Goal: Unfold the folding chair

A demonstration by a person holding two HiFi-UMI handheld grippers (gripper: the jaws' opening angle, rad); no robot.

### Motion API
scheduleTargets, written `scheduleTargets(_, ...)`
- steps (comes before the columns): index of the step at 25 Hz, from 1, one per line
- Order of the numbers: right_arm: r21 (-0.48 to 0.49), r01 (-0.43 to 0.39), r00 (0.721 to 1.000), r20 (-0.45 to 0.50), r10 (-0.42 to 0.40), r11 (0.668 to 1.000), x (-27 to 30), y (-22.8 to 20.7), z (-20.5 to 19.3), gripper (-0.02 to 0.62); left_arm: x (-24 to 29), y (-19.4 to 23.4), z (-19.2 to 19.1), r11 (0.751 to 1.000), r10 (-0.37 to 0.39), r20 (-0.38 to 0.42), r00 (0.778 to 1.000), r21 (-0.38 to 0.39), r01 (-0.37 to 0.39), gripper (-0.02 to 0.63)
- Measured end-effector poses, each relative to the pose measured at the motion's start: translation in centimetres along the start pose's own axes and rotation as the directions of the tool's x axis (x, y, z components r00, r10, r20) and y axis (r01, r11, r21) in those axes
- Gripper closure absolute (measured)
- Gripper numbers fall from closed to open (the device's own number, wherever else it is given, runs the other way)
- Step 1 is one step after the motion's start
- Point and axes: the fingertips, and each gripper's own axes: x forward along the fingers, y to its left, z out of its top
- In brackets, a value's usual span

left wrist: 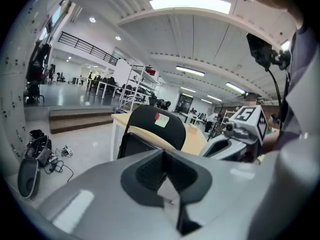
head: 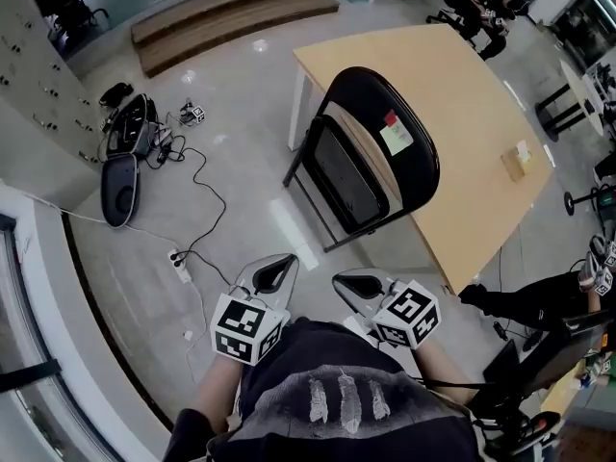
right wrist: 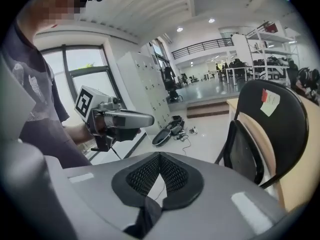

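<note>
A black folding chair (head: 371, 162) stands folded on the floor, leaning against the edge of a wooden table (head: 462, 94). Its backrest carries a pale note with a red tag (head: 395, 135). My left gripper (head: 274, 274) and right gripper (head: 358, 284) hover side by side, short of the chair and apart from it, both shut with nothing between the jaws. In the left gripper view the chair (left wrist: 152, 129) stands ahead beyond the shut jaws, with the right gripper (left wrist: 235, 139) to the right. In the right gripper view the chair (right wrist: 270, 129) is at the right and the left gripper (right wrist: 120, 120) at the left.
Bags and tangled cables (head: 130, 152) lie on the floor at the left, with a power strip (head: 178, 263) nearer me. Low wooden steps (head: 231, 12) run along the back. Someone's legs (head: 539, 301) and equipment crowd the right edge. A small box (head: 513, 165) sits on the table.
</note>
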Motion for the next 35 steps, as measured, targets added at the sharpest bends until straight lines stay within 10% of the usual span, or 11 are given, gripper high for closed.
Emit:
scheduleTargets(8,-0.061,0.187,0.982,-0.010,-0.188,0.980,0.0,-7.1,3.8,0.594,3.7,2.6,2.1,0.994,-0.092,-0.057,0.994,0.051,0.095,0.606)
scheduleTargets(17,-0.157,0.210,0.977,0.070,-0.201,0.965,-3.3,-17.7,8.4,0.594,11.2,3.1,4.1,0.998,0.063,-0.126,0.990,0.017,-0.061,0.604)
scheduleTargets(23,-0.092,0.382,0.908,0.223,-0.354,0.920,-8.4,-26.5,14.8,0.592,20.3,2.2,3.7,0.997,0.051,-0.185,0.981,-0.042,-0.060,0.604)
scheduleTargets(27,-0.083,0.393,0.904,0.214,-0.369,0.916,-9.4,-30.6,17.6,0.366,27.3,3.9,1.4,0.989,0.099,-0.266,0.959,-0.082,-0.125,0.594)
scheduleTargets(30,-0.113,0.393,0.915,0.148,-0.376,0.913,-8.2,-32.9,19.2,0.315,31.7,5.0,0.5,0.970,0.071,-0.341,0.938,-0.197,-0.145,0.293)
scheduleTargets(35,-0.180,0.364,0.922,-0.070,-0.381,0.914,-3.7,-35.4,17.7,0.296,37.1,5.9,-0.9,0.944,0.081,-0.422,0.903,-0.259,-0.206,0.205)
